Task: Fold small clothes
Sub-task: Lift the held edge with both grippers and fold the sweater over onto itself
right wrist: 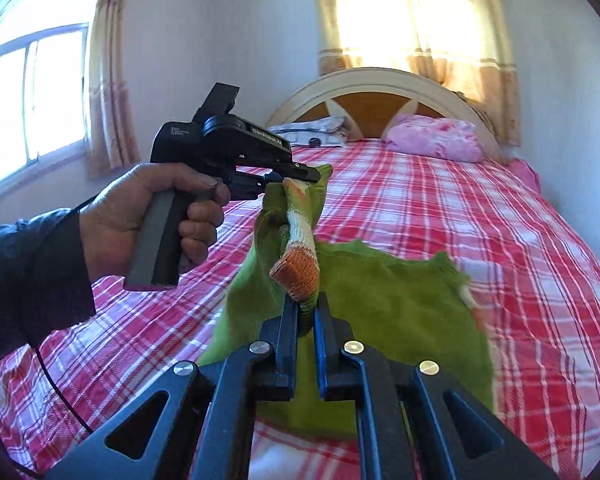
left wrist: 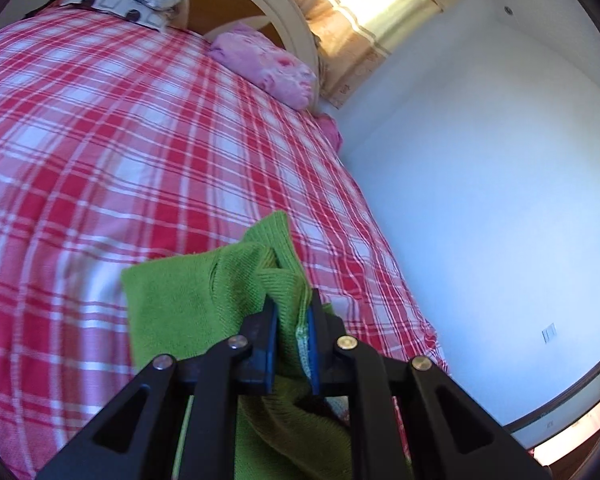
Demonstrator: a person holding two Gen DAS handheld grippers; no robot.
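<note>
A small green knitted garment (right wrist: 400,300) with a white and orange striped trim (right wrist: 300,248) hangs above the red plaid bed (right wrist: 460,208). My right gripper (right wrist: 306,304) is shut on its edge near the orange trim. My left gripper (left wrist: 292,304) is shut on another part of the green garment (left wrist: 188,304). In the right wrist view the left gripper (right wrist: 296,178), held in a hand, pinches the garment's upper edge, higher and farther away. The garment stretches between both grippers, and its lower part drapes toward the bed.
The bed's plaid sheet (left wrist: 120,140) spreads wide below. A pink pillow (right wrist: 436,136) and a patterned pillow (left wrist: 128,4) lie by the cream headboard (right wrist: 380,80). White wall (left wrist: 500,180) runs along the bed's right side. Curtained windows (right wrist: 412,12) stand behind.
</note>
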